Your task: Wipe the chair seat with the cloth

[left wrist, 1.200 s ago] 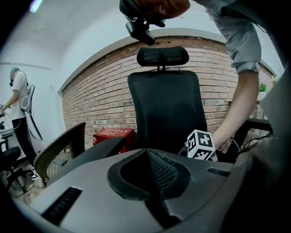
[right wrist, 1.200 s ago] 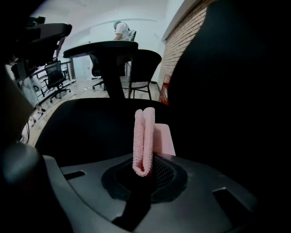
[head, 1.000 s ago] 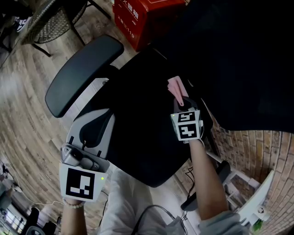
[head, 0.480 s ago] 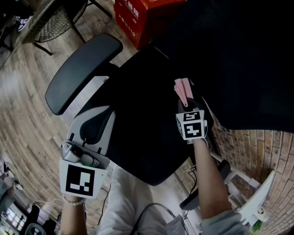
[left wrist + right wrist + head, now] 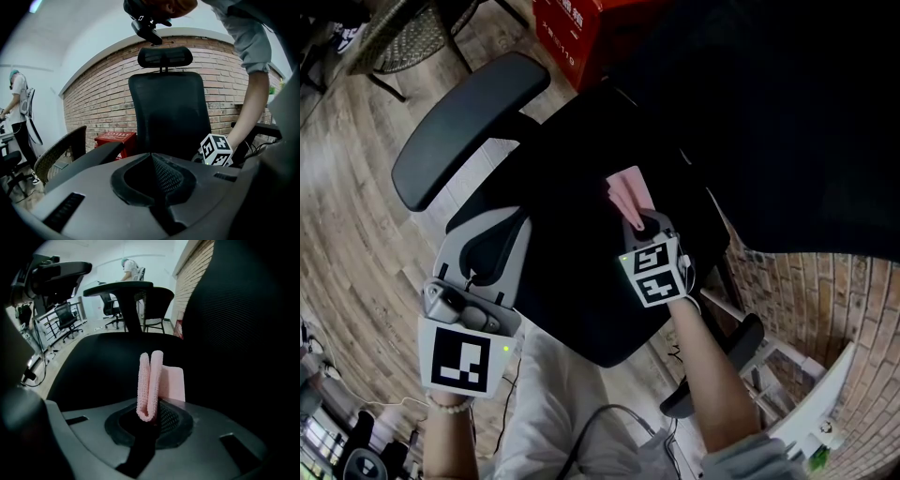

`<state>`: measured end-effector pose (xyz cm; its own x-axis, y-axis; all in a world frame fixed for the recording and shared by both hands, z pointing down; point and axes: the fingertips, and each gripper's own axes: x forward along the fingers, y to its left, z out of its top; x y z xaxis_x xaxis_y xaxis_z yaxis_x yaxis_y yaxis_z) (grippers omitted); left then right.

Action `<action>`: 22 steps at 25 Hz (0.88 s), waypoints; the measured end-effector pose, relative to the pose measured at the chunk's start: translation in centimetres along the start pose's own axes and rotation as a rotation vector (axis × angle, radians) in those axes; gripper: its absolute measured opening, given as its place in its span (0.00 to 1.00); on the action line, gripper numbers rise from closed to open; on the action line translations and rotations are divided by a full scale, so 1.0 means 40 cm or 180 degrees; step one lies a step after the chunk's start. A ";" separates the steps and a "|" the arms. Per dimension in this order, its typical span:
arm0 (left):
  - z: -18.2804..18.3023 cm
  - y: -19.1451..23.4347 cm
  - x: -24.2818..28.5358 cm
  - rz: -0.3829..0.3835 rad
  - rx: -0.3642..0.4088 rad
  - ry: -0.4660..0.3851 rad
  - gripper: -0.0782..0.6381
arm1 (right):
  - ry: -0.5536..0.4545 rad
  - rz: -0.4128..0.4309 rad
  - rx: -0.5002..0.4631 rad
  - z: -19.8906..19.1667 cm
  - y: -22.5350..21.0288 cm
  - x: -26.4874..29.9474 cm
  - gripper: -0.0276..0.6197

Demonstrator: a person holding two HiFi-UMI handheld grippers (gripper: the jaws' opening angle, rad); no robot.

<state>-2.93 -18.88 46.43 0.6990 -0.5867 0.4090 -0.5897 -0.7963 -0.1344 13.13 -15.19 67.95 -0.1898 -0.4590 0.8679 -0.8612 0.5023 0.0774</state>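
Observation:
A black office chair stands below me, its seat [image 5: 581,234] [image 5: 108,362] dark and wide. My right gripper [image 5: 637,225] [image 5: 151,412] is shut on a folded pink cloth [image 5: 628,195] [image 5: 152,380], which lies against the seat near its right side, close to the backrest [image 5: 243,324]. My left gripper [image 5: 487,258] [image 5: 154,176] hovers off the seat's left front edge, beside the armrest [image 5: 469,127], its jaws shut with nothing between them.
A red box [image 5: 581,33] [image 5: 115,139] sits on the wood floor beyond the chair. A wicker chair [image 5: 403,37] [image 5: 61,152] stands at the far left. A brick wall [image 5: 98,103] is behind. My white-trousered legs [image 5: 553,403] are at the seat's front.
My right gripper has slid the pink cloth leftward and toward the seat's front. The left gripper has barely shifted.

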 end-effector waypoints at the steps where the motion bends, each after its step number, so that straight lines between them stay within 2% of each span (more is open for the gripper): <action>1: 0.000 -0.002 -0.003 0.0006 0.0001 -0.0002 0.13 | -0.0005 0.0052 -0.0064 0.003 0.023 -0.005 0.13; 8: -0.013 -0.006 -0.032 0.0036 0.0039 0.0017 0.13 | -0.0087 0.0430 -0.0430 0.021 0.208 -0.025 0.13; 15: -0.025 -0.022 -0.050 0.0079 -0.0020 0.0025 0.13 | -0.0122 0.0958 -0.0717 0.002 0.432 -0.067 0.13; 22: -0.033 -0.039 -0.061 0.0084 -0.0016 0.0021 0.13 | -0.0069 0.1454 -0.0843 -0.051 0.642 -0.120 0.13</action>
<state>-4.24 -15.99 46.83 0.6805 -0.6064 0.4114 -0.6099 -0.7799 -0.1406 -7.09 1.42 66.77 -0.5301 -0.1637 0.8320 -0.5403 0.8214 -0.1826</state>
